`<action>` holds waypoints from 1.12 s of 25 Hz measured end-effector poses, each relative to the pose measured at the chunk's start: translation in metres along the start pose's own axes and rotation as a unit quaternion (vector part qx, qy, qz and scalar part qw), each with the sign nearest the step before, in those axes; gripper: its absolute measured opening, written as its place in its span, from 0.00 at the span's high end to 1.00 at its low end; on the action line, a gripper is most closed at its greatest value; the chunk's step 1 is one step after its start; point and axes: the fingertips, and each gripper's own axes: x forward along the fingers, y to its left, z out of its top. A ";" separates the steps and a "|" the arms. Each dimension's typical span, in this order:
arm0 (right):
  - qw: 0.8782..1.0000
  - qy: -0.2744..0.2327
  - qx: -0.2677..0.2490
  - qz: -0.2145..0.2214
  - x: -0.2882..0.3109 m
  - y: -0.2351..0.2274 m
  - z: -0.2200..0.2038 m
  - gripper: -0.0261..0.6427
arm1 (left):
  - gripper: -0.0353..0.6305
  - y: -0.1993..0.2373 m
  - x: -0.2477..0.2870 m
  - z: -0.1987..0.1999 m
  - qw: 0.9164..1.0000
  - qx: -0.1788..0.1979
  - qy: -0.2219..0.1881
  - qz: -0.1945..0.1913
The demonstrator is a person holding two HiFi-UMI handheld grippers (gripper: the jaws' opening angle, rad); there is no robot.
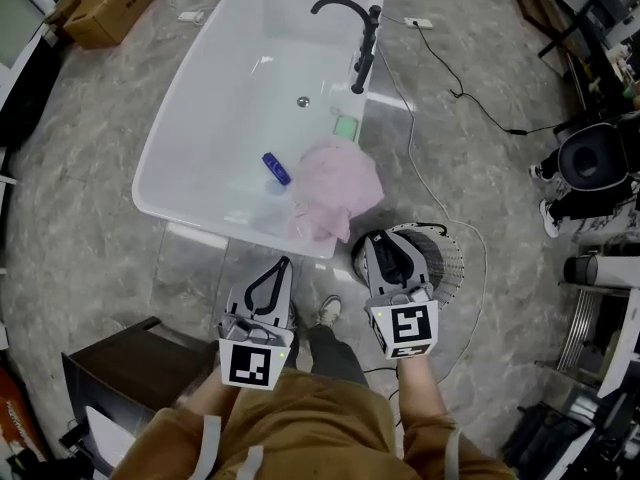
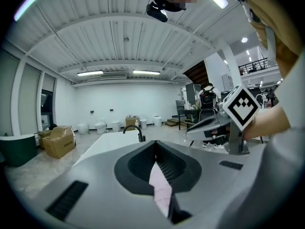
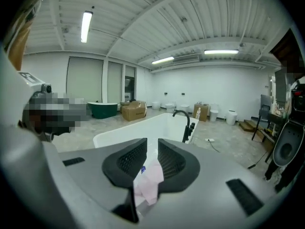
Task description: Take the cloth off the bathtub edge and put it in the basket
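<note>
A pink cloth [image 1: 338, 190] is draped over the near right corner of the white bathtub [image 1: 200, 220]. A wire basket [image 1: 448, 258] stands on the floor just right of that corner. My right gripper [image 1: 374, 240] is held low in front of the cloth and partly over the basket. Its jaws stand a narrow gap apart with nothing between them. The right gripper view shows the cloth [image 3: 148, 180] beyond that gap. My left gripper [image 1: 284, 264] hangs short of the tub's near rim, tips together, empty. The cloth [image 2: 159, 185] shows past them in the left gripper view.
A blue bottle [image 1: 276, 168] lies in the tub and a black faucet [image 1: 355, 38] stands on its right rim. A cable [image 1: 420, 148] runs over the floor. A dark cabinet [image 1: 130, 368] is at my left, a cardboard box [image 1: 110, 3] far left, equipment [image 1: 592, 163] at right.
</note>
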 end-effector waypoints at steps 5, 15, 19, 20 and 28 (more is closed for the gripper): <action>0.999 0.046 0.006 0.018 0.058 -0.009 -0.064 0.84 | 0.94 -0.003 0.022 -0.050 0.997 -0.061 0.042 0.012; 0.997 0.073 0.035 0.006 0.137 -0.042 -0.149 0.76 | 0.94 -0.007 0.072 -0.124 0.993 -0.097 0.055 0.032; 0.996 0.081 0.045 0.011 0.159 -0.044 -0.171 0.74 | 0.94 -0.010 0.086 -0.149 0.992 -0.104 0.065 0.035; 0.995 0.085 0.048 0.016 0.165 -0.042 -0.178 0.73 | 0.94 -0.012 0.089 -0.156 0.991 -0.106 0.068 0.034; 0.992 0.108 0.052 0.030 0.214 -0.038 -0.225 0.58 | 0.94 -0.019 0.107 -0.193 0.990 -0.112 0.078 0.039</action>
